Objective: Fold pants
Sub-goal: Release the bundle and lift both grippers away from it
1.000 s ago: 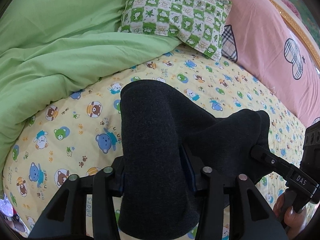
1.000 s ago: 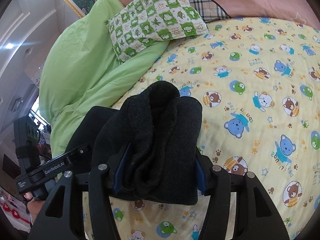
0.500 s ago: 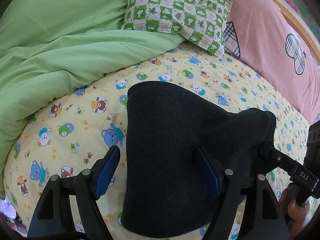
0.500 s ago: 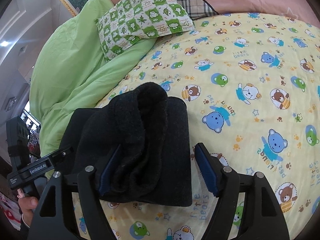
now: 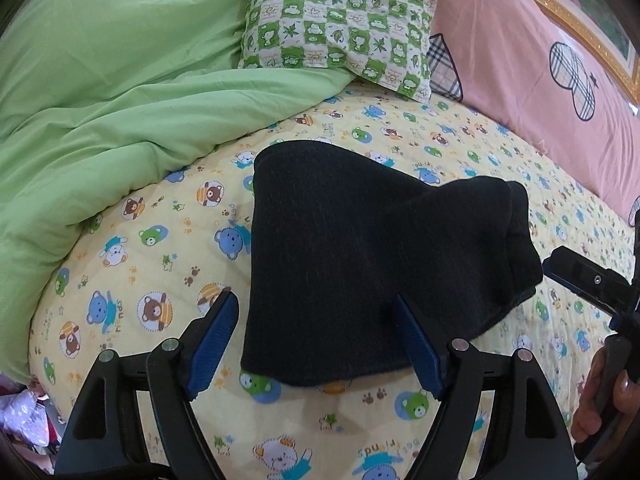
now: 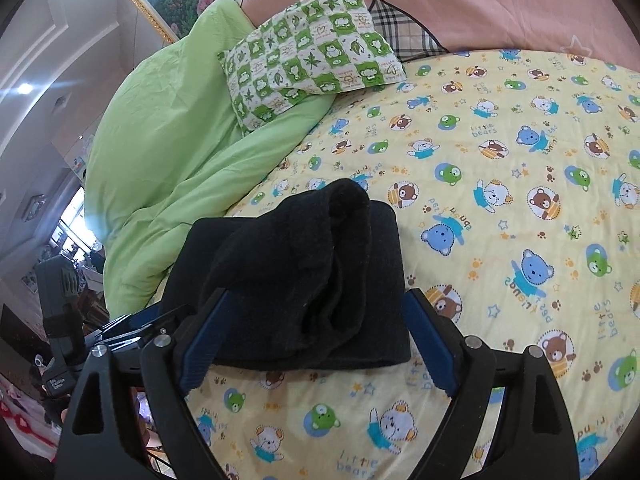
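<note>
Dark, fuzzy knit is what the pants (image 5: 360,264) are made of, and they are seen lying in a folded bundle on the yellow bear-print sheet (image 5: 152,264), near the bed's front edge and well apart from the green checked pillow (image 5: 340,36). The left gripper (image 5: 316,344) is spread wide, its blue pads on either side of the bundle's near left corner with no fabric pinched; the right gripper (image 6: 316,336) is likewise wide, straddling the near right end, where a thick rolled lump of cloth stands above the flat layer (whether the pads brush the fabric cannot be told). Nothing is held by either tool.

The bundle's long axis is judged to run across the bed from one gripper to the other, so each tool faces one short end from the front and neither is clearly nearer to the whole. The left end is laid flat; the right end is bunched and raised. A further fold, or a smoothing, would therefore be expected to turn on the right end, which lies directly ahead of the right gripper. The green duvet (image 6: 172,168) is left of the bundle and not touching it.
</note>
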Available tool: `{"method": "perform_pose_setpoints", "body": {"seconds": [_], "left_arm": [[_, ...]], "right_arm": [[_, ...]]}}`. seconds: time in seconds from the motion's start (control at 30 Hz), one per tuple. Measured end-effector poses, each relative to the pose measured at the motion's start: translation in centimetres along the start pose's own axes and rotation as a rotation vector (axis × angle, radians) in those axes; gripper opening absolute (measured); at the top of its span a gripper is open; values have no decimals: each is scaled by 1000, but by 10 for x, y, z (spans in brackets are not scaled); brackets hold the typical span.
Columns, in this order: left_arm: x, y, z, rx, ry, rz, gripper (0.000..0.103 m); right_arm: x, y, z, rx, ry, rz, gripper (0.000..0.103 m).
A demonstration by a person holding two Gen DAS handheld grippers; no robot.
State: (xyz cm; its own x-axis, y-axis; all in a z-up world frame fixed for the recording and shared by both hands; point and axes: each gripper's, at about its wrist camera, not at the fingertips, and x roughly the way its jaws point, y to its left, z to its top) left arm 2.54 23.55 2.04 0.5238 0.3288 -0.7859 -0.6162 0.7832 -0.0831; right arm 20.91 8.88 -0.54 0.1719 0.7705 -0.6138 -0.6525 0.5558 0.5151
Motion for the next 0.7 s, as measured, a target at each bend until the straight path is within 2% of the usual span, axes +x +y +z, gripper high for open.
{"method": "perform_pose_setpoints", "body": {"seconds": [0.3,0.53,0.7], "left_arm": [[-20,-5,-18,33,-10,14,82],[-22,-10,-30,53,9,59,82],[-25,-7,-40,48,23,48,83]], "right_arm": [[-19,10,-20,-36,-13,-2,94],[-25,32,-38,-169,1,-27,96],[-22,48,-52,-264,20,-41,96]]}}
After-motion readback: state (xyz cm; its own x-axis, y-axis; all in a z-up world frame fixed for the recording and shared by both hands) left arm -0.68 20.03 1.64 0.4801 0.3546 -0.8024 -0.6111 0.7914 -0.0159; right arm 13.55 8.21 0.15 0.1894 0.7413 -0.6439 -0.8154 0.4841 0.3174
